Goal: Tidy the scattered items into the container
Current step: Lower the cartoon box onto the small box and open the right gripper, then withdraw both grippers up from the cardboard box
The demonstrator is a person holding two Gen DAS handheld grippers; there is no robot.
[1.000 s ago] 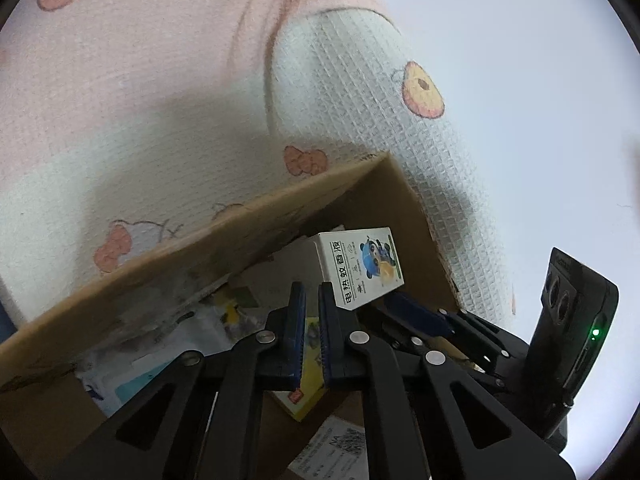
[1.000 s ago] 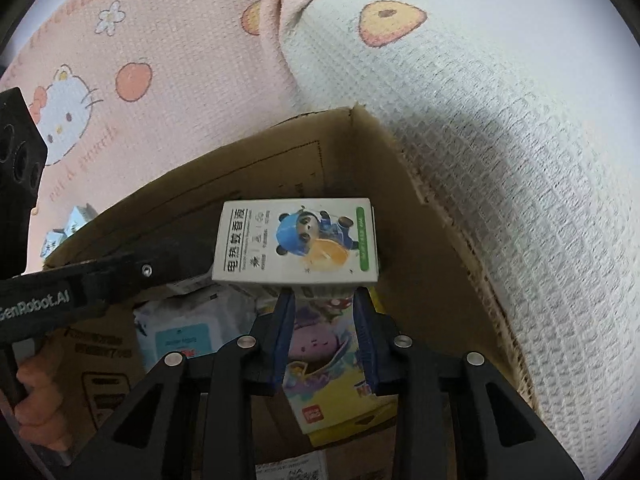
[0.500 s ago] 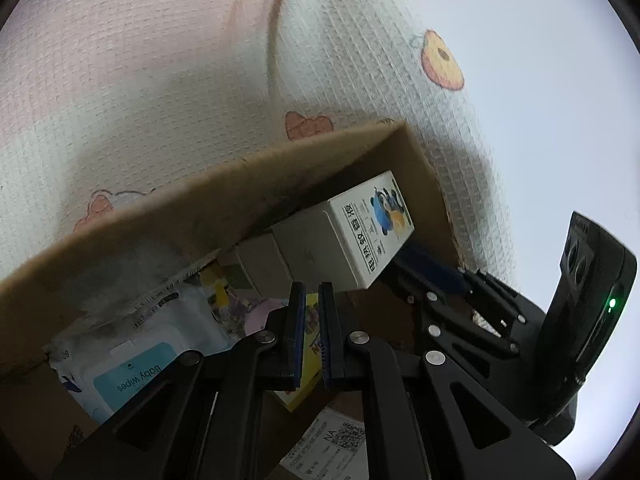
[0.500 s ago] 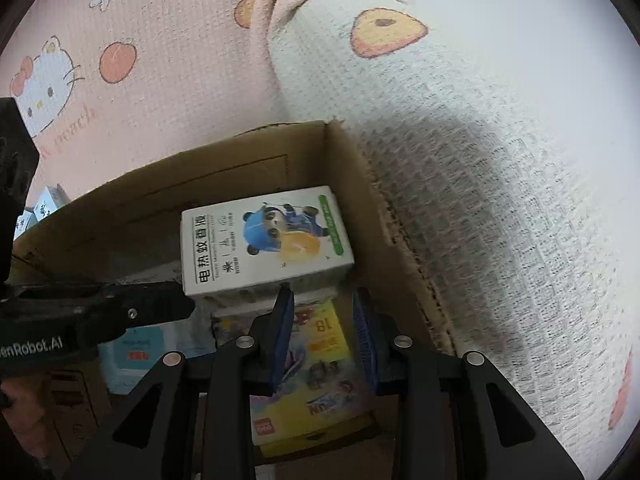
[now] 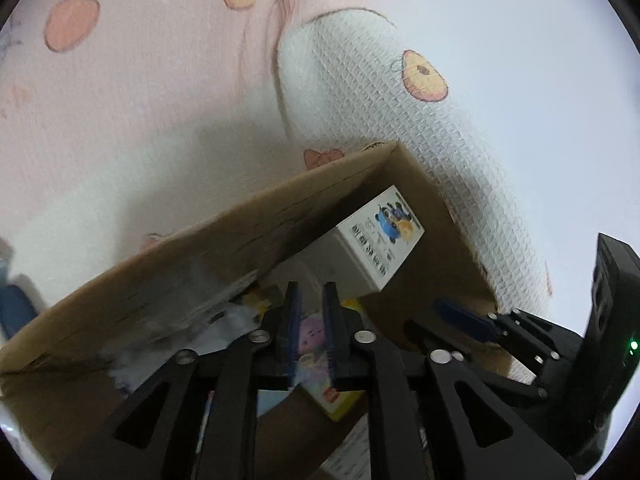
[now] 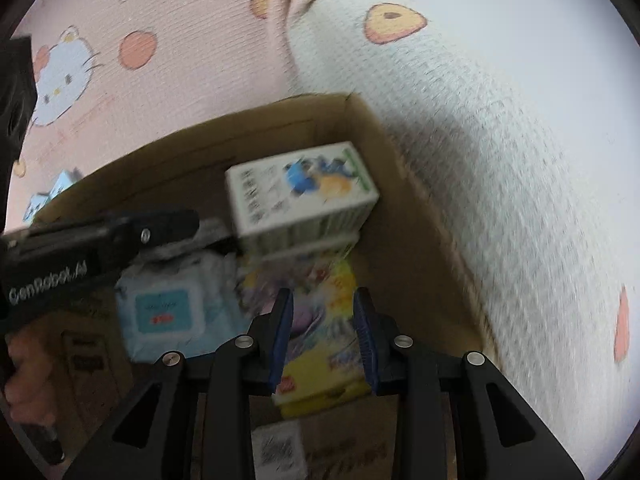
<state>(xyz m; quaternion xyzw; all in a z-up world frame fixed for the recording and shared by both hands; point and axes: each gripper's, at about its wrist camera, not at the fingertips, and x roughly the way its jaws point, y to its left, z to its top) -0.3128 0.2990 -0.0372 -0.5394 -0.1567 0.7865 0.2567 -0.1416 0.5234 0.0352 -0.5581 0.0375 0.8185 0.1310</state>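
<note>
Tongs on my left [image 5: 311,292] were opening, with nothing between the pads; through the gap I saw only what lay below. My right tongs [image 6: 323,300] stood a little apart and empty too, pointed steeply down into the cardboard box [image 6: 180,160]. I judged both were that way because the drop was made and no grip was needed over the box.

Just beyond the right tongs lay the white carton with the cartoon bear [image 6: 300,192], inside the cardboard box near its far corner. It sat tilted on top of the other goods, not flat on the bottom, which I took to be simply where it landed. Under and in front of it was a yellow toy box [image 6: 328,376], and beside that a blue pack of wipes [image 6: 168,312]. The body of my left tool [image 6: 100,236] crossed above the wipes, with my hand [image 6: 20,380] on its grip low at the edge of the view.

Around the cardboard box spread a pink printed cloth [image 6: 180,40] with a cream waffle-weave cloth [image 6: 480,140] over it. A small pale-blue thing [image 6: 44,200] lay outside on the pink cloth, blurred; I supposed it was still to be gathered.
</note>
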